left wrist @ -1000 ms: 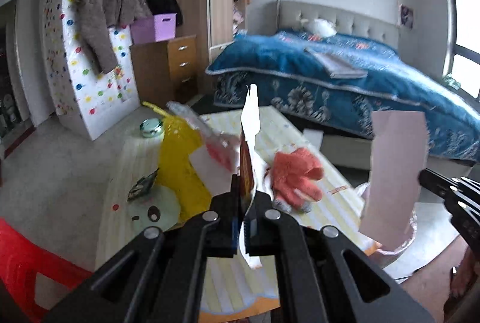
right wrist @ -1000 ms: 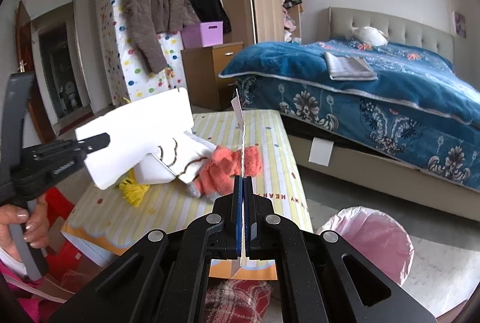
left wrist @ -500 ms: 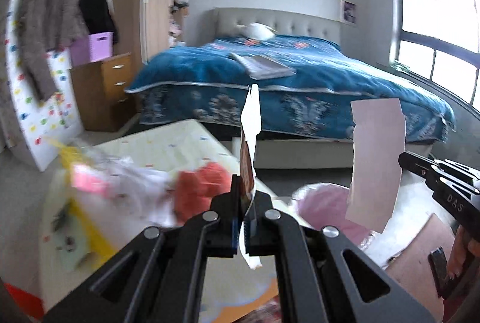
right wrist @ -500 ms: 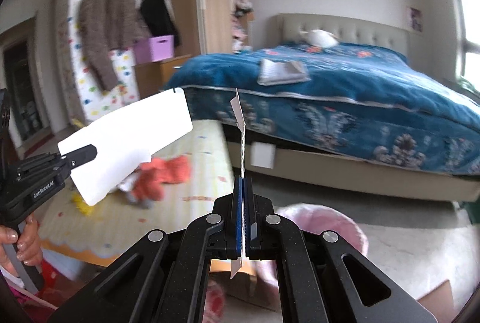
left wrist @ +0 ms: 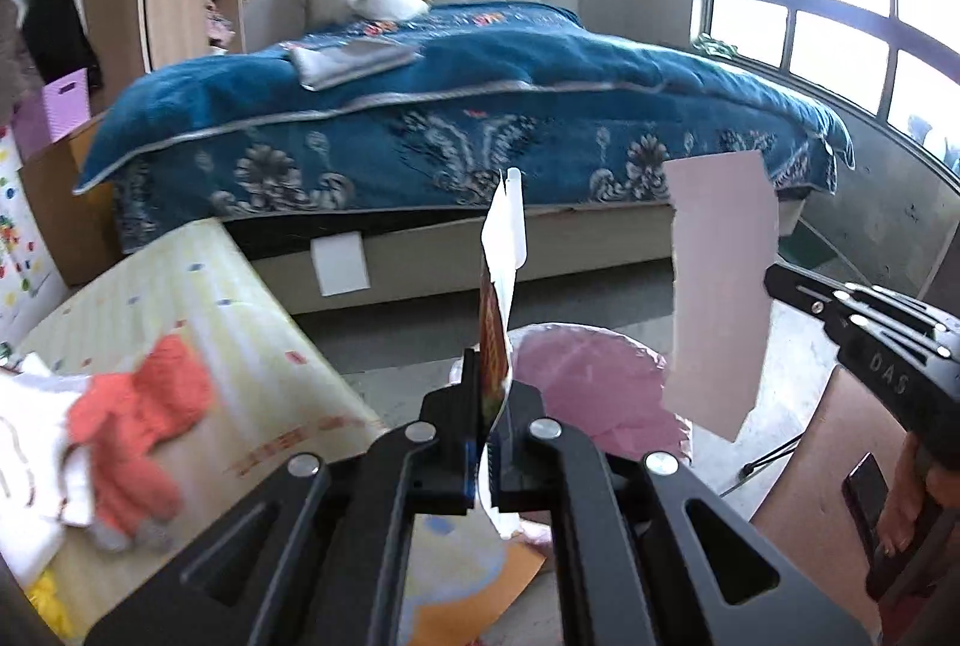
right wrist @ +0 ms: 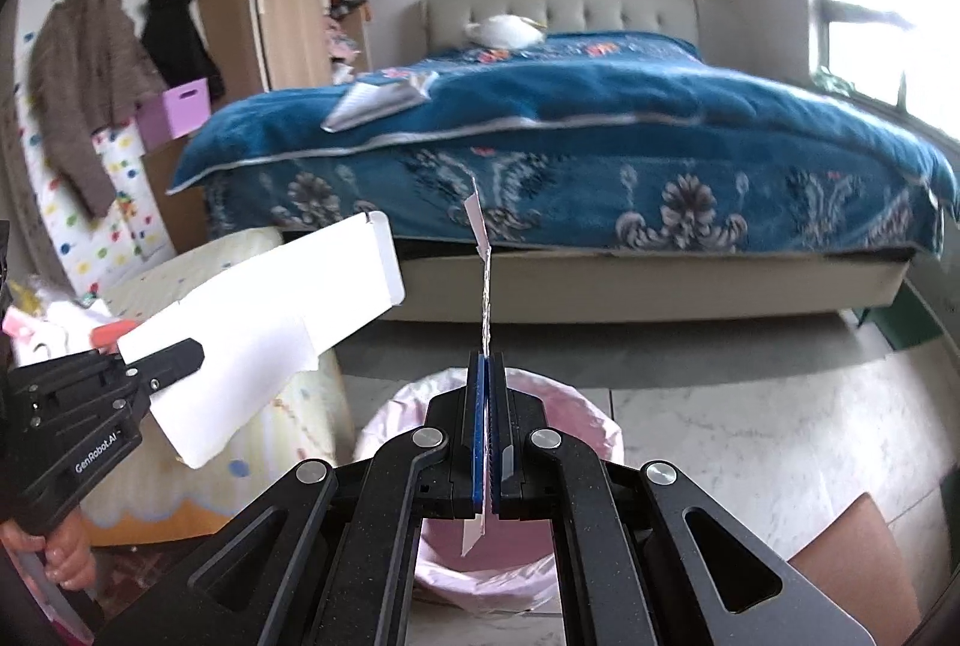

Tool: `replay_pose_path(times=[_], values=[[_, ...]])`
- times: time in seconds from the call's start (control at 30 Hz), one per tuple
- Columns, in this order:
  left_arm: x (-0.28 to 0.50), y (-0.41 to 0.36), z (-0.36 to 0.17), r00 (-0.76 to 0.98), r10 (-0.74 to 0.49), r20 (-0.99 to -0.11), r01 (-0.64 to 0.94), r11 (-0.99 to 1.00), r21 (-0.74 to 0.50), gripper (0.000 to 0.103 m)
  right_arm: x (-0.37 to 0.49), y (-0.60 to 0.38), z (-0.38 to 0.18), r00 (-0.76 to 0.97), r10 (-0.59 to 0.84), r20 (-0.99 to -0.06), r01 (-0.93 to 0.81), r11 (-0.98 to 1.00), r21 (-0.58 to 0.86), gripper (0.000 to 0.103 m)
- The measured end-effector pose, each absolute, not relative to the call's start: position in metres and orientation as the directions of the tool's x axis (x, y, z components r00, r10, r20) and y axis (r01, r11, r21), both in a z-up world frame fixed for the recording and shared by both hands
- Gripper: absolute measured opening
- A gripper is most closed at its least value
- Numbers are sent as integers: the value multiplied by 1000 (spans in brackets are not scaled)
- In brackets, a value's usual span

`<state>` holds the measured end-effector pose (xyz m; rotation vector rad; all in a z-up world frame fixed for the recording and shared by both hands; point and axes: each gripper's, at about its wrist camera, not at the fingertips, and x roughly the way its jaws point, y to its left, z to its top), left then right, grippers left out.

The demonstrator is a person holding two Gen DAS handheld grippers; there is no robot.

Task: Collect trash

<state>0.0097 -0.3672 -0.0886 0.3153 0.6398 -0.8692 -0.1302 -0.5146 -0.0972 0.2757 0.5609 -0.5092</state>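
My left gripper (left wrist: 492, 394) is shut on a flattened white carton (left wrist: 503, 250) with a printed red side, seen edge-on; in the right wrist view the carton (right wrist: 264, 334) shows broadside at left. My right gripper (right wrist: 486, 376) is shut on a pale pink paper sheet (right wrist: 483, 250), seen edge-on; in the left wrist view the sheet (left wrist: 717, 286) hangs at right. A trash bin lined with a pink bag (right wrist: 576, 418) stands on the floor just below and ahead of both grippers, and shows in the left wrist view (left wrist: 576, 382).
A low table with a yellow striped cloth (left wrist: 198, 298) stands at left, carrying an orange plush toy (left wrist: 138, 406) and white items. A bed with a blue quilt (right wrist: 570, 129) fills the back. Brown cardboard (left wrist: 816, 466) lies at the right on the floor.
Both grippers have swung right, away from the table and toward the pink-lined bin, which now sits centred below them. Each still holds its piece.
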Motion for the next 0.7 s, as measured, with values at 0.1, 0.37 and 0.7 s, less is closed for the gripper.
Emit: replay_pose_path(times=[0.1,0.37,0.7], values=[[13,-382,-96,459,-607,-649,795,606,-5,0,-125,-529,-109,721,-376,-582,539,832,130,1],[24,-396,-106,447,-571,-689,776,630,-18,31,-121,-546,-131,701,-340,-627,554,813,179,28],[31,-326,-80,527,-519,-673,685,728,-24,36,-121,-496,-99,763,-238,-601,418,891,178,28]])
